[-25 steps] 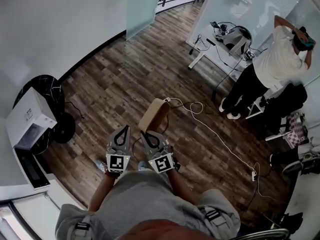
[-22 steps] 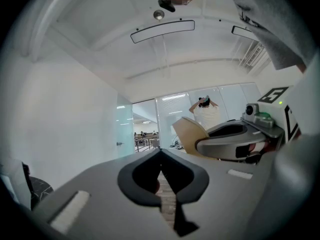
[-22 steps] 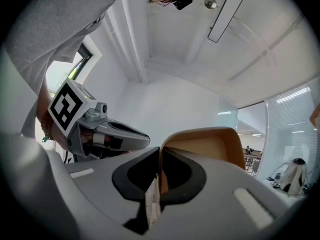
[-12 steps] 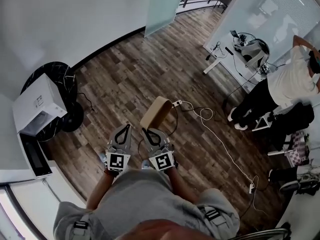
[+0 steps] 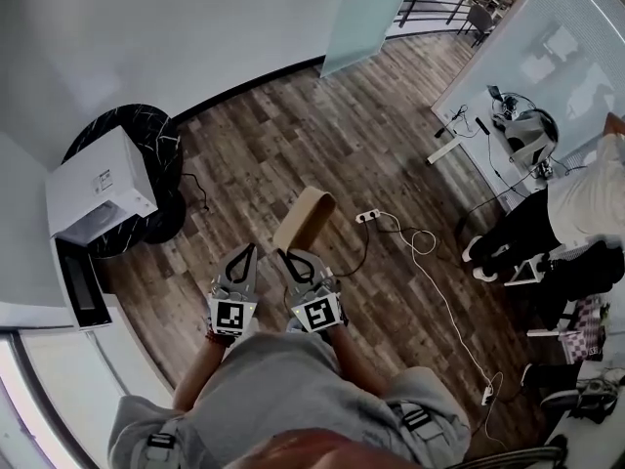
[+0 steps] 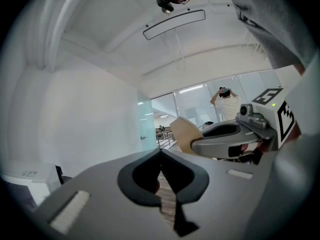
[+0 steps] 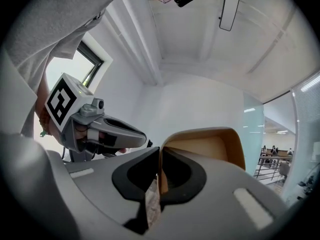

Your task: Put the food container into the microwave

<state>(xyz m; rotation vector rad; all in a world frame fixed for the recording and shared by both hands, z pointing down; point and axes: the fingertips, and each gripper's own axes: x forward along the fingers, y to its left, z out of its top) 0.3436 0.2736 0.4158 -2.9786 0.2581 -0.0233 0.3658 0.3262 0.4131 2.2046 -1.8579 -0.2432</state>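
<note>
head view steeply down; both gripper views close along jaws, upward; container (image 5: pixel 304 219) shared

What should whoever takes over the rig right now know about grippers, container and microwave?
Right gripper: shut on the wall of the tan cardboard food container, held out above the wood floor.
Left gripper: shut, empty, beside the right one.
White microwave: on the black round table, ahead and to the left, apart from the container; its dark door looks open.
Done: container picked up. Left: carry it over, set it inside, release.
</note>
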